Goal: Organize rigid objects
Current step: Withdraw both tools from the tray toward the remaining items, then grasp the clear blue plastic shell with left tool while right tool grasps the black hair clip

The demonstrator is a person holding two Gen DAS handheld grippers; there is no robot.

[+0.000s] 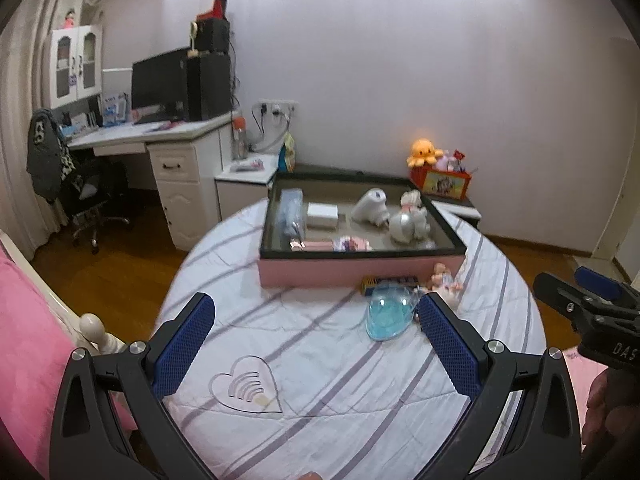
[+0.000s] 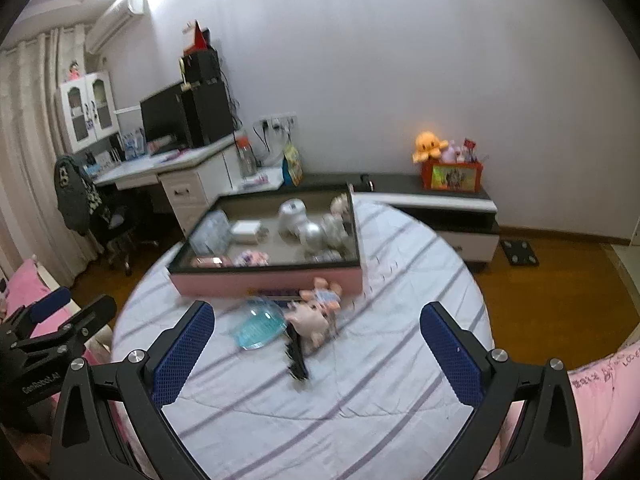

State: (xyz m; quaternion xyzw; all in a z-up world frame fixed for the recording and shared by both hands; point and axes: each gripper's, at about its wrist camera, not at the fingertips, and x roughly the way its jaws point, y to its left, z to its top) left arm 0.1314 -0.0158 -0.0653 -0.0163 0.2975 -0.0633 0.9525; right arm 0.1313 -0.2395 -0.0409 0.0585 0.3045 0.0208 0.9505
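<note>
A pink box [image 1: 360, 270] [image 2: 272, 282] with a dark rim sits on the striped bed and holds several items: a white block [image 1: 322, 215], a white device [image 1: 372, 207] and a silver-white figure [image 1: 408, 222]. In front of it lie a clear blue shell [image 1: 388, 314] [image 2: 260, 324], a flat yellow-blue pack [image 1: 390, 281], a small doll [image 2: 324, 296], a pink plush [image 2: 310, 320] and a black comb [image 2: 296, 354]. My left gripper [image 1: 316, 336] is open and empty, short of the blue shell. My right gripper [image 2: 316, 340] is open and empty above the bed near the comb.
The striped sheet [image 1: 320, 360] covers the bed. A pink pillow [image 1: 24, 340] lies at the left. A desk with a monitor [image 1: 160, 84] and a chair [image 1: 92, 200] stand beyond. A low cabinet [image 2: 440, 204] carries an orange toy box [image 2: 452, 176].
</note>
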